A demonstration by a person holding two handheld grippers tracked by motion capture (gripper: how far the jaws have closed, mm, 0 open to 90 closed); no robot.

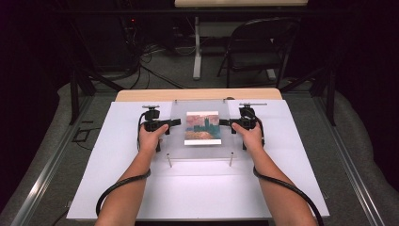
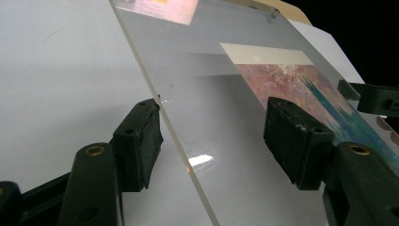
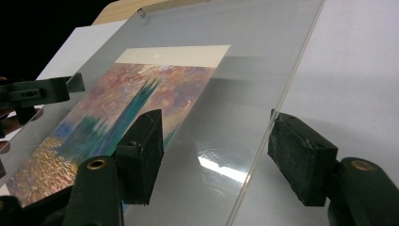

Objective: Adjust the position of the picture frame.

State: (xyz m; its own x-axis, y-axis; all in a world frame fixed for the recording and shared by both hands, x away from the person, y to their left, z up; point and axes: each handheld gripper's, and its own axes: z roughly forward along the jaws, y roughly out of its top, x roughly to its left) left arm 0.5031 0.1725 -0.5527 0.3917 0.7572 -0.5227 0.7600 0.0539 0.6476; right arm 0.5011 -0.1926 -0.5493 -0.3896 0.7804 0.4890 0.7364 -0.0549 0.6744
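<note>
Clear plastic sheet (image 1: 200, 129): one, rectangular, lying over the white board (image 1: 117, 179) toward the far edge of the bench (image 1: 141, 94). Raised on small metal posts; two posts (image 1: 169, 160) stand at its near edge, small fittings at its far corners.

Picture print (image 1: 202, 127): one, under or within the sheet, at its middle. Pink and orange sky, teal tower shapes, cream band along the far edge.

Left tongs (image 1: 176, 122): at the sheet's left edge, pointing inward. In the left gripper view the jaws stand wide, one below the sheet's edge and one above its surface; the pads (image 2: 141, 141) are near the plastic, but no firm press shows.

Right tongs (image 1: 223, 122): at the sheet's right edge, opposite the left. Jaws wide, straddling the edge in the right gripper view, pads (image 3: 301, 153) clear of the plastic.

Hands (image 1: 151, 136): one on each tongs, forearms entering from the near edge, cables trailing.

Surroundings: folding chair (image 1: 259, 47) beyond the bench.
</note>
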